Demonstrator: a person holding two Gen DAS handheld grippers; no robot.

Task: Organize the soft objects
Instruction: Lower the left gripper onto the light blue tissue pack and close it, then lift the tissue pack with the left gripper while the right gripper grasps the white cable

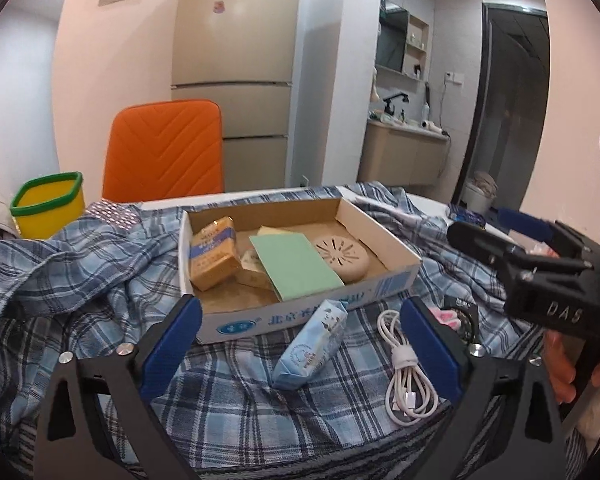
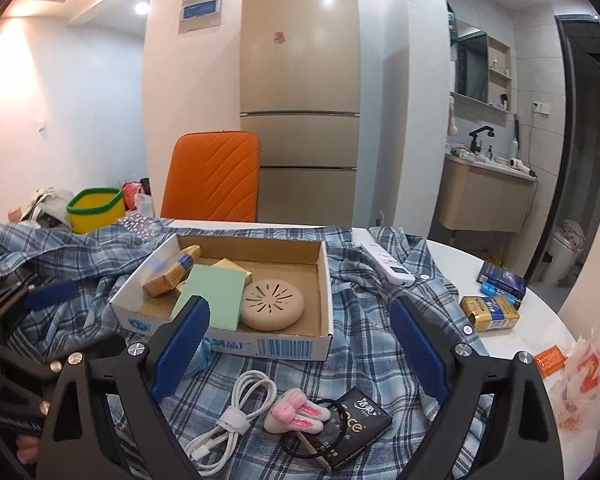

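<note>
i hold the left gripper (image 1: 300,320) wide over the blue tissue pack (image 1: 310,346) and the right gripper (image 2: 300,320) wide and empty over the pink bunny clip (image 2: 296,414), both lying loose outside the cardboard box (image 2: 292,346), ready to collect.

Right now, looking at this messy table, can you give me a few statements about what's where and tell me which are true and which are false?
1. The round beige disc lies inside the cardboard box. True.
2. The white cable is inside the box. False: it lies on the plaid cloth in front of the box.
3. The left tool is open and holds nothing. True.
4. The right tool grips the pink bunny-ear piece. False: it is open, and the piece lies on the cloth.
5. The chair is blue. False: it is orange.
</note>
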